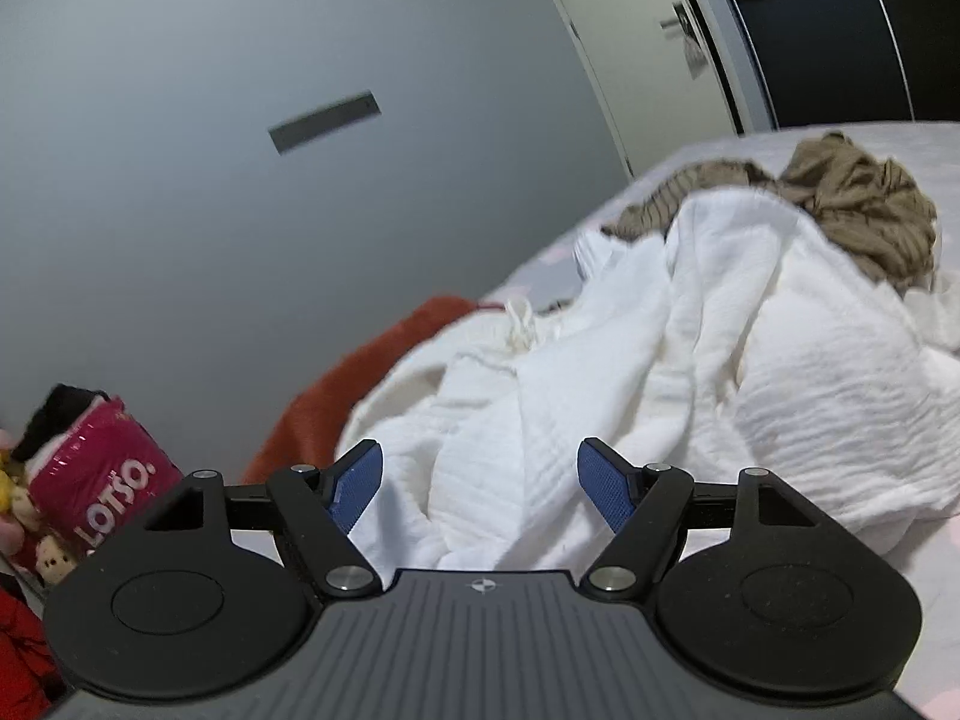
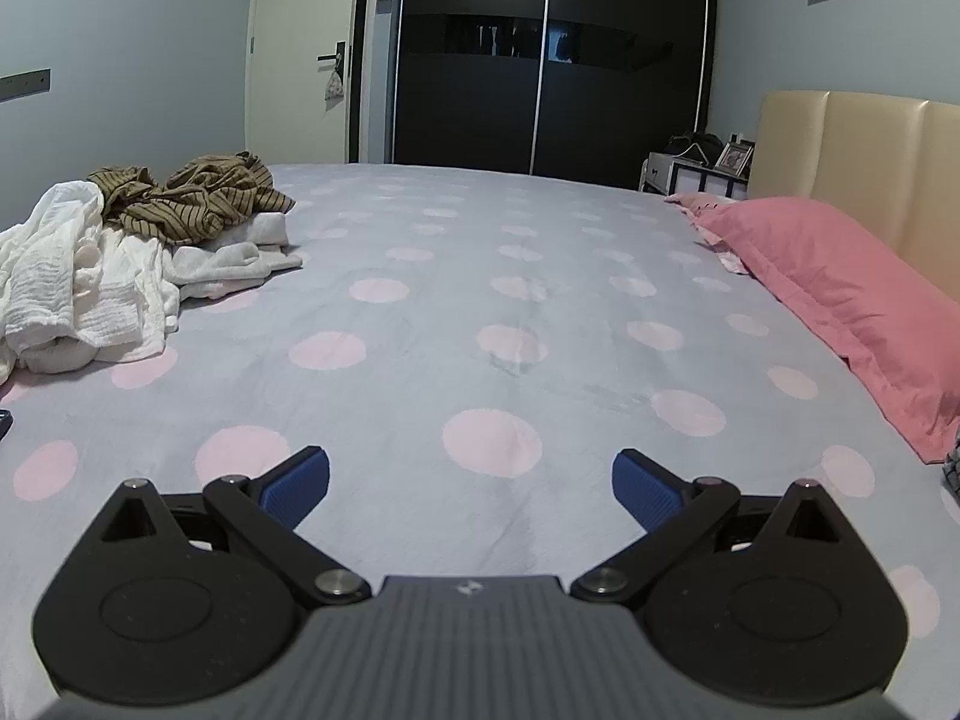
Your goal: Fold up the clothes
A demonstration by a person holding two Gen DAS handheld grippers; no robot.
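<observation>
A crumpled white garment lies in a heap on the bed, with a brown striped garment bunched on its far side. My left gripper is open and empty, right over the near edge of the white garment. In the right wrist view the same white garment and brown striped garment lie at the far left of the bed. My right gripper is open and empty, low over the bare grey sheet with pink dots, well right of the clothes.
A pink pillow lies along the beige headboard at the right. An orange-red blanket hangs off the bed's edge by the grey wall. A pink LOTSO pack and plush toys sit lower left. Dark wardrobe doors stand beyond the bed.
</observation>
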